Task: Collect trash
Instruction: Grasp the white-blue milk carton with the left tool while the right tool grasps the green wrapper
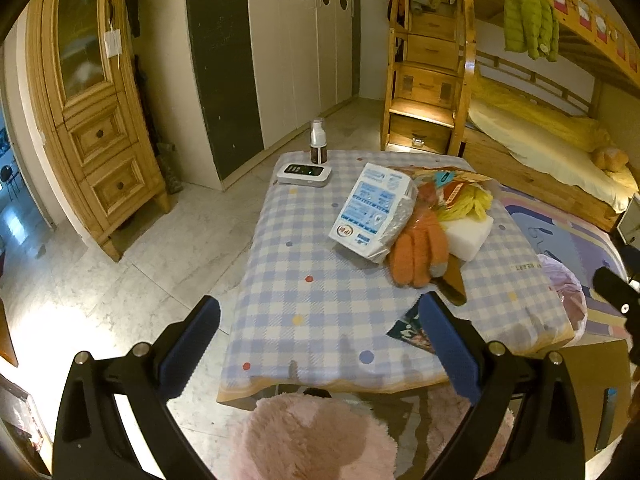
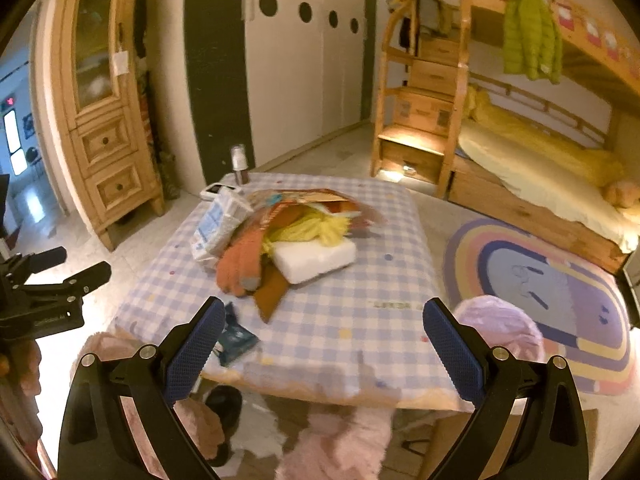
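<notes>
We are in a home bedroom, likely a child's. We see a pine bunk bed (image 1: 552, 148) with yellow bedding and built-in drawer steps (image 1: 426, 92), a lime green puffer jacket (image 1: 528, 16) hung from its top rail, a pastel rainbow rug (image 2: 556, 300) on the marble-look floor, a tall pine cabinet with glass door (image 1: 92, 112), and white wardrobe doors with round black cutouts (image 1: 304, 40).
</notes>
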